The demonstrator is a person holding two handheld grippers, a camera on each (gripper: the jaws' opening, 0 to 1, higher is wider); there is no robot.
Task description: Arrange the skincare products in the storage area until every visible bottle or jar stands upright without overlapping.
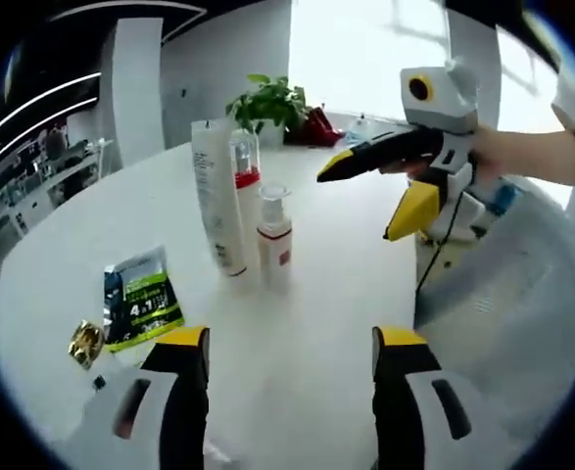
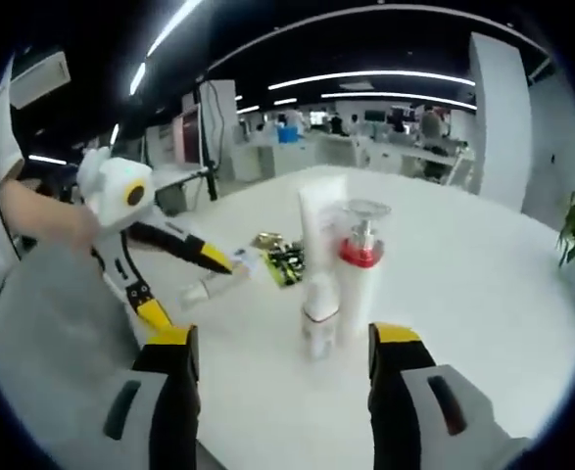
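On the white table (image 1: 307, 323), right in front of the left tool (image 1: 292, 352), there is bare space, and its two yellow-tipped jaws stand wide apart with nothing between them. A little further on, straight ahead and a bit to the left, three skincare things stand close together. The small pump bottle (image 1: 274, 240) is nearest, with a clear cap and a red band. Just behind it stands the tall white tube (image 1: 218, 196), and beside that the bottle with the red collar (image 1: 247, 166). All three stand up straight, with their long sides pointing up. They look very close, maybe touching; I cannot tell.

Off to the left, near the left tool, a green and black packet (image 1: 142, 299) lies flat, with a small gold thing (image 1: 84, 343) next to it.

The right tool (image 2: 282, 362) faces the same group from the other side, about as near, and its jaws are open and hold nothing too. In the right gripper view a small white thing (image 2: 201, 291) seems to lie on its side near the left tool's tips. I think that one needs standing up next.

Far back sits a green plant (image 1: 267, 103).
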